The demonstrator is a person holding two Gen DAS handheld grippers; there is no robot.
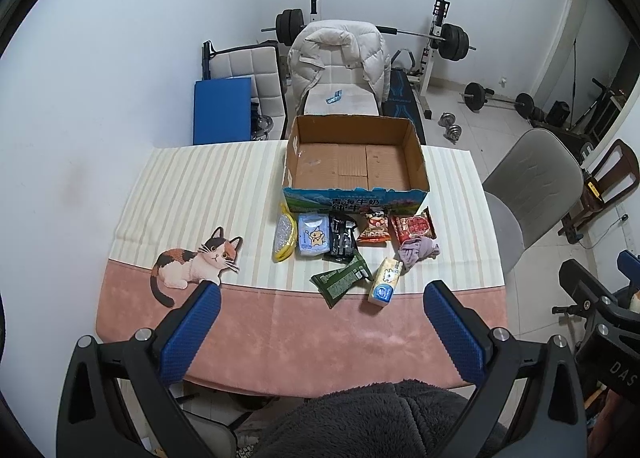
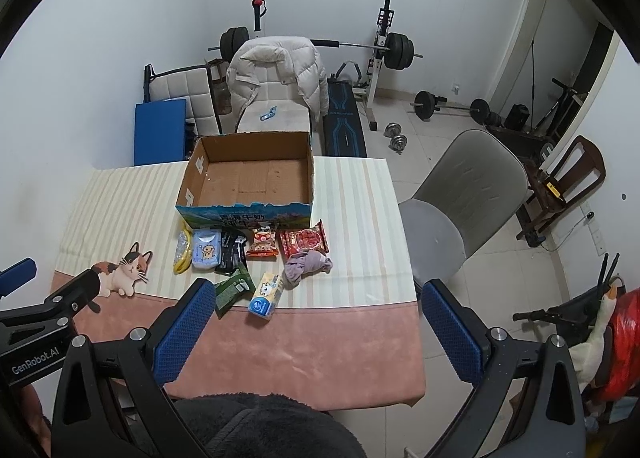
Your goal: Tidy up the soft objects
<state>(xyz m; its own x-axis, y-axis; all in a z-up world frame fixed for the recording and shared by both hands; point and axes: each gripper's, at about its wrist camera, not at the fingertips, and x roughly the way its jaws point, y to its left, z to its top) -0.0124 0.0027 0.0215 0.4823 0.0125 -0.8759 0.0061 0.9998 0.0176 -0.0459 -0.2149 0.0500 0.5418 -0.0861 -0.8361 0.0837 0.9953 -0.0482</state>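
Both claws hang wide open and empty over the bench's near edge, the left claw (image 1: pixel 320 322) and right claw (image 2: pixel 314 320) alike, with the tissue pack (image 2: pixel 266 294) nearest at 12 o'clock, long axis toward the empty cardboard box (image 2: pixel 192 178).

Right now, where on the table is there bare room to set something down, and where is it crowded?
Free: the striped cloth left of the box, above the cat print; the pink band along the near edge; the strip right of the box. The box itself holds nothing. Crowded: just before the box, from the yellow pack to the purple cloth.
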